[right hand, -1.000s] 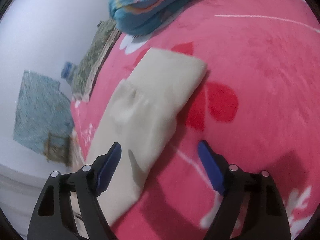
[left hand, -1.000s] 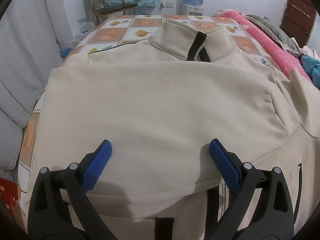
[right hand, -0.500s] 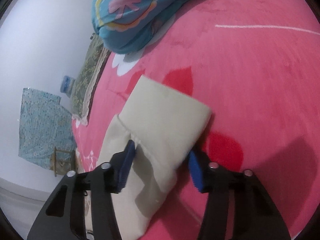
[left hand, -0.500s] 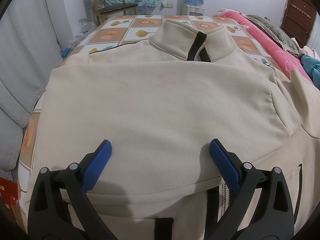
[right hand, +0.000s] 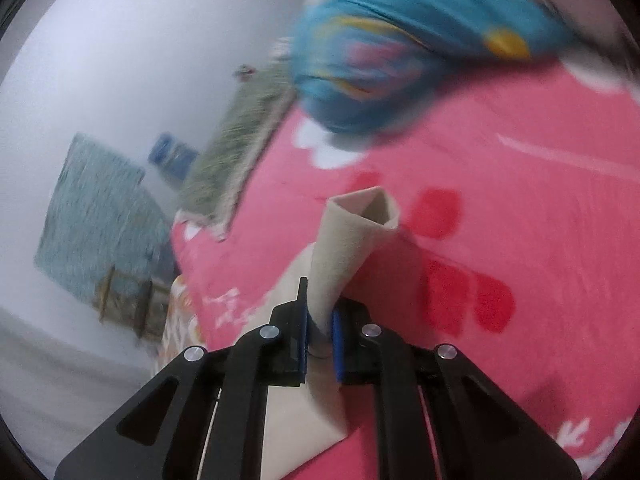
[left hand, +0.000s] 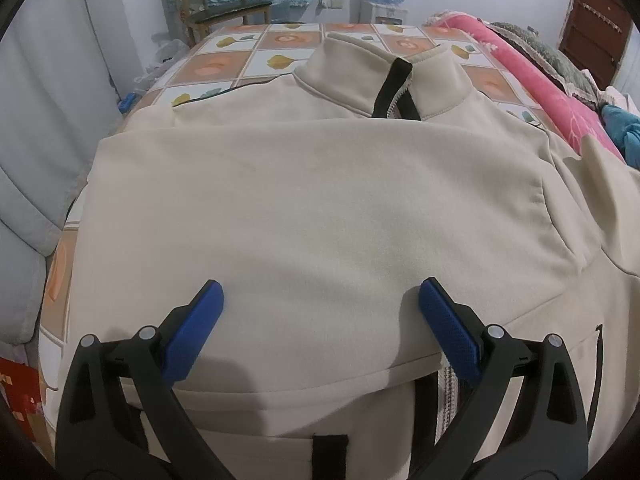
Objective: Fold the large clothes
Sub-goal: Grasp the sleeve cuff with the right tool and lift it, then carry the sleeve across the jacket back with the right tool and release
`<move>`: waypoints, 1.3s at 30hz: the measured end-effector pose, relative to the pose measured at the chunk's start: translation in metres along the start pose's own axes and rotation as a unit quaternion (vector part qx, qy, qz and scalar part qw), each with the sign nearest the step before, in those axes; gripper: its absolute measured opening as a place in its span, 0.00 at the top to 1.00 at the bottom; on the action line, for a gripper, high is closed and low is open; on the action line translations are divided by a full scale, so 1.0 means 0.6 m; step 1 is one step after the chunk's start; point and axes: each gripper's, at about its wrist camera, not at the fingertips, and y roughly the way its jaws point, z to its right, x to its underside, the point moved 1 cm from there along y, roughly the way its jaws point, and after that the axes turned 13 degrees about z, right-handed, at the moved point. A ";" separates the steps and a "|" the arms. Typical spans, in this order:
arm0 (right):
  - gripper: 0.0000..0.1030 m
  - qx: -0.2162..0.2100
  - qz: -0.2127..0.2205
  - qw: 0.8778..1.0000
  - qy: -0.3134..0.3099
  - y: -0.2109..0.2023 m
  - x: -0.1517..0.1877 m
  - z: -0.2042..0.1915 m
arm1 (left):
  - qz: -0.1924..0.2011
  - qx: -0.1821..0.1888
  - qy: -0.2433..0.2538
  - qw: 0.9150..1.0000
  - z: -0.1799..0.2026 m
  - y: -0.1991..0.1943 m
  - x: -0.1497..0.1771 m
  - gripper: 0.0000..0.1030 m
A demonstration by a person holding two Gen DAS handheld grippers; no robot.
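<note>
A large cream zip-up jacket [left hand: 320,200] lies flat on the bed, collar [left hand: 384,76] at the far end, one sleeve folded across its chest. My left gripper [left hand: 320,312] is open and hovers just above the jacket's lower front, holding nothing. In the right wrist view my right gripper [right hand: 320,332] is shut on the jacket's other sleeve [right hand: 348,256] near the cuff. The cuff [right hand: 368,212] stands up, lifted off the pink blanket [right hand: 500,240].
A tiled-pattern bedsheet [left hand: 224,60] covers the bed. A pink blanket roll [left hand: 552,92] runs along the right side. A blue bundle of cloth [right hand: 400,48] lies beyond the cuff. A grey padded wall [left hand: 36,120] is at the left, a chair [left hand: 224,8] beyond the bed.
My right gripper moved onto the sleeve, shut on it near the cuff and lifted it off the pink blanket. The left gripper has not moved.
</note>
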 end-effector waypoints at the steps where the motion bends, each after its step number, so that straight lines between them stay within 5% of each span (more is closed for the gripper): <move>1: 0.91 -0.010 0.005 1.000 -0.020 -0.011 -0.001 -0.030 | -0.002 0.001 -0.001 1.000 0.000 0.000 -0.001 0.08; 6: 0.91 -0.064 0.024 0.994 -0.090 -0.054 0.013 -0.148 | 0.017 0.030 -0.018 0.999 -0.010 -0.019 -0.010 0.08; 13: 0.91 -0.142 0.037 0.971 -0.189 -0.100 0.078 -0.317 | 0.047 0.018 -0.007 0.999 -0.033 -0.056 -0.024 0.09; 18: 0.91 -0.188 0.018 0.953 -0.237 -0.119 0.142 -0.411 | 0.027 0.000 -0.013 1.000 -0.068 -0.047 -0.013 0.41; 27: 0.91 -0.230 -0.020 0.924 -0.305 -0.138 0.277 -0.527 | 0.014 0.013 -0.060 0.998 -0.136 -0.074 0.021 0.62; 30: 0.91 -0.239 -0.028 0.912 -0.331 -0.152 0.326 -0.560 | 0.023 0.024 -0.075 0.997 -0.156 -0.097 0.029 0.63; 39: 0.91 -0.270 -0.046 0.852 -0.446 -0.190 0.523 -0.650 | 0.058 0.062 -0.088 0.992 -0.205 -0.167 0.043 0.63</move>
